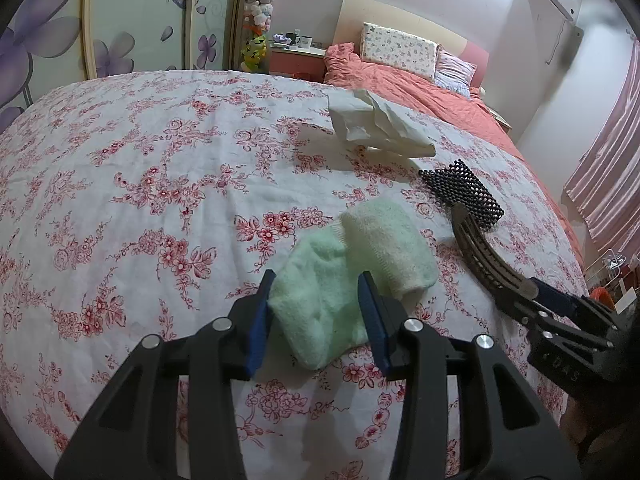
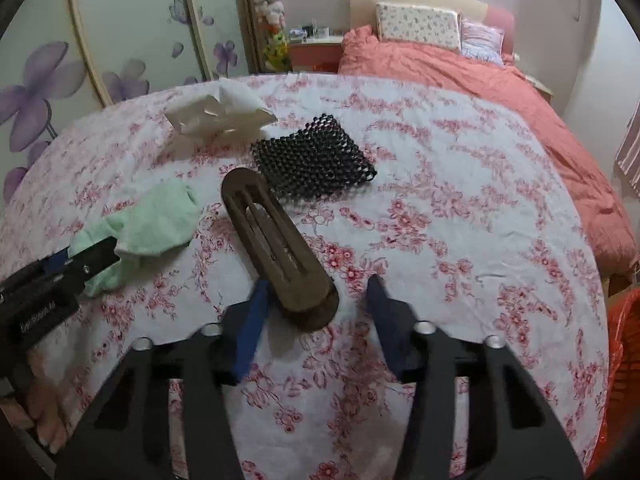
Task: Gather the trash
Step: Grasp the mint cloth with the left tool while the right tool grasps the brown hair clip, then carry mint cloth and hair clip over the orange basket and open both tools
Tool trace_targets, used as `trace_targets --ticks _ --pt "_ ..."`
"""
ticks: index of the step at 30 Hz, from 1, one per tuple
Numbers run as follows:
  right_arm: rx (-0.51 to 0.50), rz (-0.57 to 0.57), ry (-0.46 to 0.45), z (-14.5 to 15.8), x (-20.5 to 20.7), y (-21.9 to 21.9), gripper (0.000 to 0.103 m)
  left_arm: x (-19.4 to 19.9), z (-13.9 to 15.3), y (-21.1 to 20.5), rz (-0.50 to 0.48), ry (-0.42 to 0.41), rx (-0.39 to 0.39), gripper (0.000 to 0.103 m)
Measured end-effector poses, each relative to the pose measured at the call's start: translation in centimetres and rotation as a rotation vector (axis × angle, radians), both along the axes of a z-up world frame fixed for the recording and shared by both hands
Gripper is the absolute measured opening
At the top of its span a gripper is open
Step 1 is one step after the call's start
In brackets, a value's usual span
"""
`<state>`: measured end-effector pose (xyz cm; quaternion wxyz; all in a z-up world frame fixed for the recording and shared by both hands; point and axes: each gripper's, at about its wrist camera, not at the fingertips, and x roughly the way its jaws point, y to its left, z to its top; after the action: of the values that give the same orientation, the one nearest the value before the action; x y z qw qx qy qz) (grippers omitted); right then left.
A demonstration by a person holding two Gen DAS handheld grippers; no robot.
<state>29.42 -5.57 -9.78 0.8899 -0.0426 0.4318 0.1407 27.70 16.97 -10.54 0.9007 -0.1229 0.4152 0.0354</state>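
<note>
A floral cloth (image 1: 140, 200) covers the table, and everything lies on it. The tissue (image 1: 376, 120), crumpled, sits at its far side. The beaded mat (image 2: 316, 160) lies just beside the tissue, nearer. The green towel (image 1: 352, 268) lies left of the mat, between the left gripper's (image 1: 318, 312) spread jaws. The brown slotted piece (image 2: 280, 248) reaches from the mat's edge into the right gripper (image 2: 316, 312), whose jaws stand apart around its near end.
</note>
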Motion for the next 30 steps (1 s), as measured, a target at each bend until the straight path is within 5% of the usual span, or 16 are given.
trace_targets --ticks 6,12,15,18,19,26,30 --pt "-0.019 -0.034 -0.029 -0.1 -2.1 -2.6 0.033 0.0 0.0 0.0 0.0 -0.001 -0.003 0.042" --pt "-0.06 -0.193 -0.044 -0.3 -4.0 -7.3 0.032 -0.1 0.0 0.0 0.0 -0.002 -0.005 0.042" --pt "-0.008 -0.213 -0.027 -0.2 -4.6 -9.2 0.033 -0.1 0.0 0.0 0.0 -0.001 -0.004 0.042" --pt "0.003 -0.224 -0.041 0.0 -4.4 -9.7 0.06 0.0 0.0 0.0 0.0 -0.001 -0.003 0.042" --pt "0.011 -0.226 -0.046 0.1 -4.2 -9.7 0.062 0.0 0.0 0.0 0.0 -0.001 -0.003 0.042" --pt "0.036 -0.219 -0.02 -0.6 -1.9 -9.2 0.061 0.1 0.0 -0.2 0.0 0.004 0.01 0.042" --pt "0.022 -0.209 -0.026 -0.7 -2.3 -8.7 0.044 0.1 0.0 -0.2 0.0 0.004 0.012 0.042"
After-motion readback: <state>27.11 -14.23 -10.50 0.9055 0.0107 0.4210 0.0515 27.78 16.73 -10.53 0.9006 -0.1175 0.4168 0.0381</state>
